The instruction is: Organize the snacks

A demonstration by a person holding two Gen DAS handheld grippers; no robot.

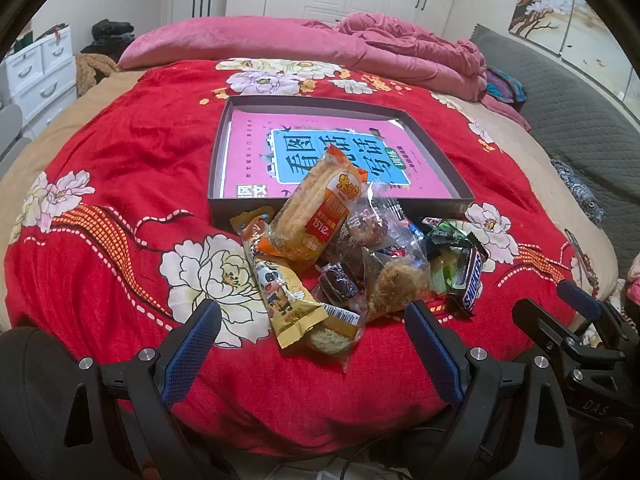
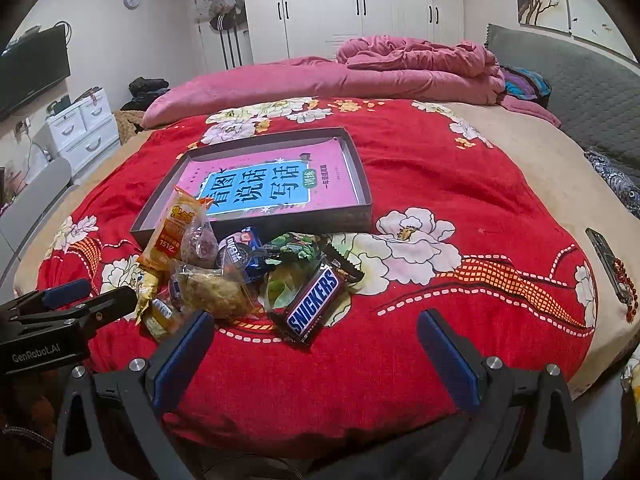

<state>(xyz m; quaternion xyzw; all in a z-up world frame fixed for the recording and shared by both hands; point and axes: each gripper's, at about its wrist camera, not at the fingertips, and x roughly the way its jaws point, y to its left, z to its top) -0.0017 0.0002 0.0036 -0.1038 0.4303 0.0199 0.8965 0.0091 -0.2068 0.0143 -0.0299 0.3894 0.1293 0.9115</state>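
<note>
I am holding my left gripper [image 1: 312,344] low over the near edge of the red floral bedspread [image 1: 120,184], its blue-padded fingers [image 1: 192,352] standing wide apart and gripping nothing. My right gripper [image 2: 314,354] is hovering just beside it, equally wide and empty.

Directly ahead of both, the heap of wrapped snacks is lying on the spread. Nearest me, a yellow cartoon-printed packet [image 1: 280,292] is running its long axis from near right to far left. Beside it a clear-wrapped floss cake [image 1: 400,280] is resting. At the right edge, the brown Snickers bar [image 2: 314,304] is pointing diagonally, its near end toward my right gripper, its far end touching a green wrapper [image 2: 298,252]. A blue Oreo pack [image 2: 240,252] is sitting in the middle. The long orange rice-cracker packet [image 1: 320,208] is tilting up, its far end leaning over the box wall.

Beyond the heap, the shallow grey cardboard box [image 1: 440,152] is holding a pink book [image 1: 248,152]. Furthest off, a pink quilt [image 1: 280,40] is bunching up.
</note>
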